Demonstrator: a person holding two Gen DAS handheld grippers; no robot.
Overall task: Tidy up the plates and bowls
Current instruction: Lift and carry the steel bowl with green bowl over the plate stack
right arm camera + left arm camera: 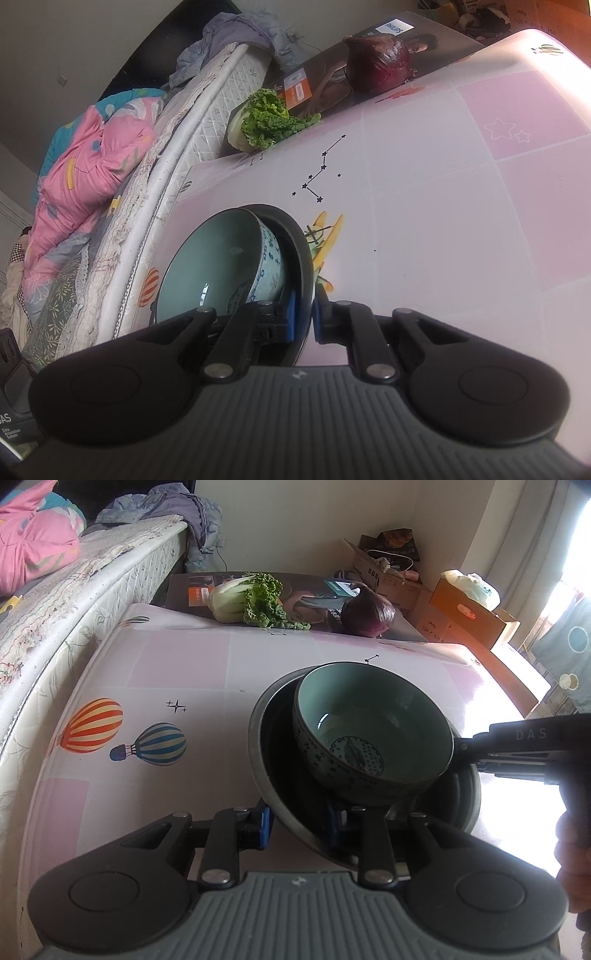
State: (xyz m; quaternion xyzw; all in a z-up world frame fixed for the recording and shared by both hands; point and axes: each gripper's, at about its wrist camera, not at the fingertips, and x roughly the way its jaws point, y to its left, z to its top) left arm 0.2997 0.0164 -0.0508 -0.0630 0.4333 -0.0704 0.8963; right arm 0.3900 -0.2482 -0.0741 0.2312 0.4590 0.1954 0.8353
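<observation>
A dark plate (260, 738) carries a teal bowl (369, 716) with a blue-patterned outside, leaning inside it. My left gripper (300, 823) is shut on the plate's near rim, one blue pad outside the rim and one inside, under the bowl. My right gripper (461, 751) reaches in from the right and clamps the plate's right rim. In the right wrist view the right gripper (304, 319) has both blue pads pressed on the edge of the plate (301, 243), and the bowl (218, 258) tilts against the plate's inner wall.
The table (155, 664) has a pink-and-white cloth printed with balloons. At its far end a leafy cabbage (251, 600) and a purple onion (367, 614) lie on a flat printed box (192, 587). A mattress (74, 602) borders the left side. Cardboard boxes (472, 613) stand beyond.
</observation>
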